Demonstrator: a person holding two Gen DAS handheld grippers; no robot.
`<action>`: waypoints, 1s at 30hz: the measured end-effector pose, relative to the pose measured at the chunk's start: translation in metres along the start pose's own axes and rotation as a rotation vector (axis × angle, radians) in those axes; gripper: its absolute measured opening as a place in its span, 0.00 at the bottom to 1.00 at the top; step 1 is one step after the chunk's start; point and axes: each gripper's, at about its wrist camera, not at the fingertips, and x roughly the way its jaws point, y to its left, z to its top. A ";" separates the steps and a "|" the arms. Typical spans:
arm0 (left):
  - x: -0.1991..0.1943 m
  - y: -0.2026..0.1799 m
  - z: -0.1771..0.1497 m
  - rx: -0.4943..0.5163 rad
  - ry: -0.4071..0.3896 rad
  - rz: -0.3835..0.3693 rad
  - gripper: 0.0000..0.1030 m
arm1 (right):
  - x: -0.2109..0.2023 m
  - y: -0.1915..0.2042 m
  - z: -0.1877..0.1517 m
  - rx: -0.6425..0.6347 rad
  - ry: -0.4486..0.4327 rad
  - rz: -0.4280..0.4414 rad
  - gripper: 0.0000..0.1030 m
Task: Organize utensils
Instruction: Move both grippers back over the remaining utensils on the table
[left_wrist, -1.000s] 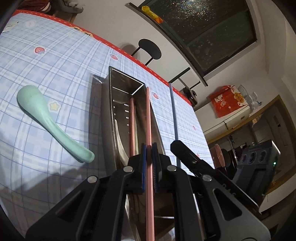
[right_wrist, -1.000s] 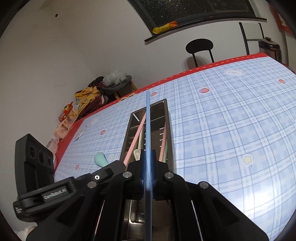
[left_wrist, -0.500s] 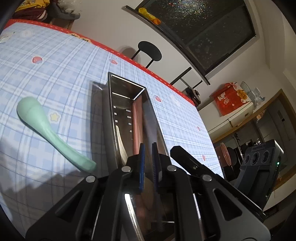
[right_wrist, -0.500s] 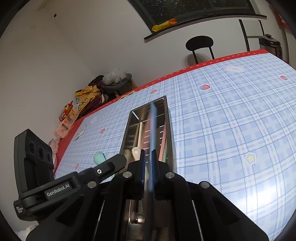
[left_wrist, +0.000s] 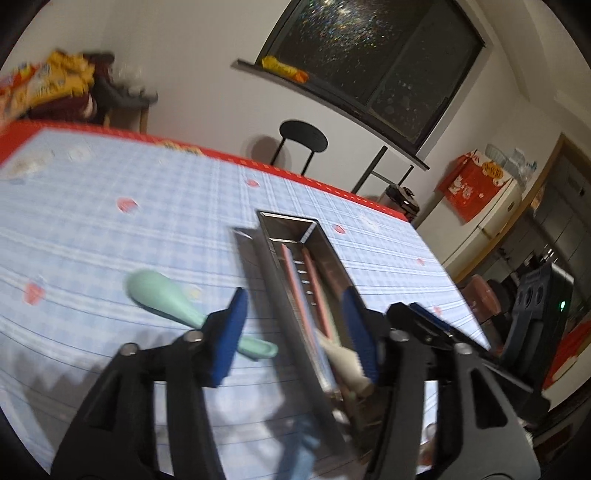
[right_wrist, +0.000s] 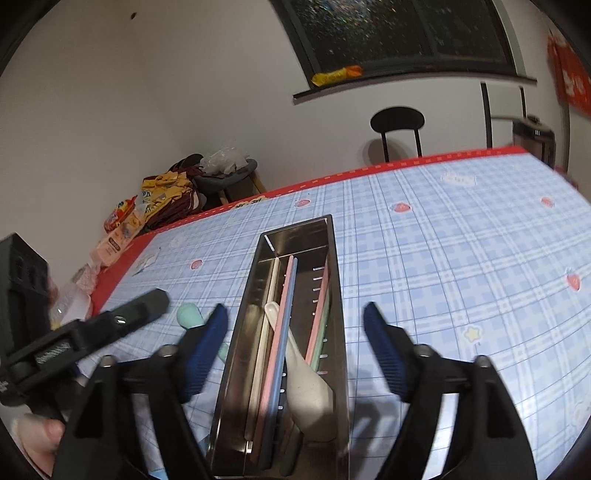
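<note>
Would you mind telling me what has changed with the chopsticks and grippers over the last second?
Both grippers have just opened and let go. The left gripper dropped its pink chopstick and the right gripper its blue chopstick; both now lie in the metal tray. Nothing is between either pair of jaws. The green spoon stayed on the tablecloth beside the tray.

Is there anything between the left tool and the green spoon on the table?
Nothing visible. The green spoon lies alone on the cloth, left of the tray. The open left tool hangs near its handle end, holding nothing.
</note>
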 end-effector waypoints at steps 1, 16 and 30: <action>-0.009 0.001 0.000 0.032 -0.014 0.026 0.67 | -0.001 0.003 0.000 -0.014 -0.005 -0.013 0.86; -0.126 0.045 -0.034 0.185 -0.091 0.226 0.94 | 0.000 0.037 -0.011 -0.146 0.008 -0.029 0.94; -0.193 0.094 -0.114 0.245 0.011 0.230 0.94 | -0.033 0.102 -0.064 -0.310 0.125 0.145 0.79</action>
